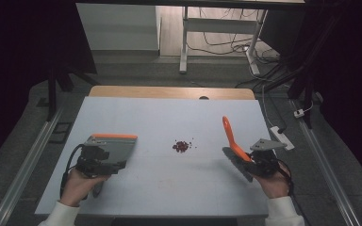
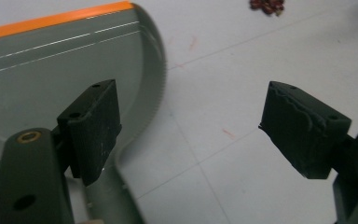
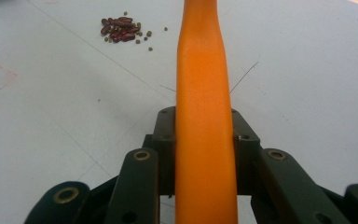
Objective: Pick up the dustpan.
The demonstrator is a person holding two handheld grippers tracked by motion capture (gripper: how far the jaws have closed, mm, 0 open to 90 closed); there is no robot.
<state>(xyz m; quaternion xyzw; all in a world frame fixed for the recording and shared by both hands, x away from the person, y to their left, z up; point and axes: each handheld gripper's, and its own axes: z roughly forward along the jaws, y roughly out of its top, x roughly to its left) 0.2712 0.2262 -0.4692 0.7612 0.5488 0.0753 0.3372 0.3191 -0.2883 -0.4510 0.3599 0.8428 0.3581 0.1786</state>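
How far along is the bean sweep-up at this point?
Done: the right gripper is shut on the orange brush handle. In hand: the left gripper is open beside the grey dustpan, its grip unclear. Left: the beans sit unswept mid-table, apart from both tools.

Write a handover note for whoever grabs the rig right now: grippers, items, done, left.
Left gripper: jaws open, the grey plastic dustpan with orange front edge beside its left jaw, not clamped; the pan sits at the left of the white table.
Right gripper: shut on the orange plastic brush handle, which rises up and away from the hand.
Small pile of dark red beans with a few green ones: mid-table, between the two tools, a few strays around it.
Done: brush picked up.
Left: grip the dustpan, bring both tools to the pile, sweep the beans in.
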